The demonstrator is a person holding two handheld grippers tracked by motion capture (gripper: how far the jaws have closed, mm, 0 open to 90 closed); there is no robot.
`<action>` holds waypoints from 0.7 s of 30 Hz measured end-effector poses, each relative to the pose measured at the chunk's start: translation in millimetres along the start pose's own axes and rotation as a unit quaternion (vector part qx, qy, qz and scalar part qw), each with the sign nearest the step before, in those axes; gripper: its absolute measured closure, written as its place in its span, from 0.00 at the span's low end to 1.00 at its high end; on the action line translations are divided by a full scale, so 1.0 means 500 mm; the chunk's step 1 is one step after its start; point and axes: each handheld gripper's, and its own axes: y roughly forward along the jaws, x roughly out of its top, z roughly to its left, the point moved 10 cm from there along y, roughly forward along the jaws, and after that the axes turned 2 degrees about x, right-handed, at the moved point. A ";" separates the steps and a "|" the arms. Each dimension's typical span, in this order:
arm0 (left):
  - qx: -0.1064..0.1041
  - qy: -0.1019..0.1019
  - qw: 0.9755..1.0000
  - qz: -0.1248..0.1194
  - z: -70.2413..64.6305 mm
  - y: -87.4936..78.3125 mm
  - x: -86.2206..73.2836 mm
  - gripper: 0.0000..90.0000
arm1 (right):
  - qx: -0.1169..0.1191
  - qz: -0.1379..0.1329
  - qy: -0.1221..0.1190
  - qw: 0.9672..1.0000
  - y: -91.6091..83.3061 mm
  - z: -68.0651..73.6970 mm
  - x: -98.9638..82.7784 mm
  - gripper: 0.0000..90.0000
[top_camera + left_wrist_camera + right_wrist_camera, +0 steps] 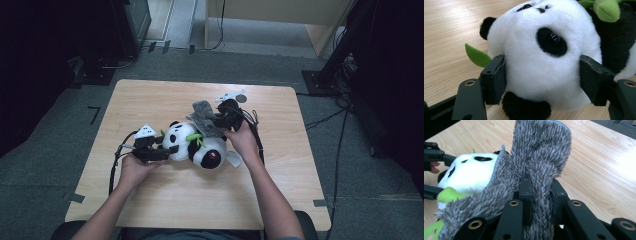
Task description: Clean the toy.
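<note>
The light wooden table carries a black-and-white plush panda with green felt leaves, lying on its side near the middle, and it seems to be pinned there so that it cannot slide while it is wiped or covered. The left gripper comes at the toy from the person's left and squeezes its round white head, one black pad pressed into the fur at each side, as the left gripper view shows plainly; that hold looks like a steadying one, not a lift, since the panda's underside rests on the wood. The shaggy grey microfibre cloth is pinched tight in the right gripper, whose jaws are nearly together with the folded pile bunched between them. The cloth stands up from the jaws and drapes over the toy's body, touching the fur just beside the green leaf, on the side away from the clamped head
</note>
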 end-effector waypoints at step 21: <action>0.005 0.007 1.000 0.005 -0.002 0.001 0.000 0.33 | -0.030 -0.084 0.006 0.996 -0.149 -0.012 0.040 0.86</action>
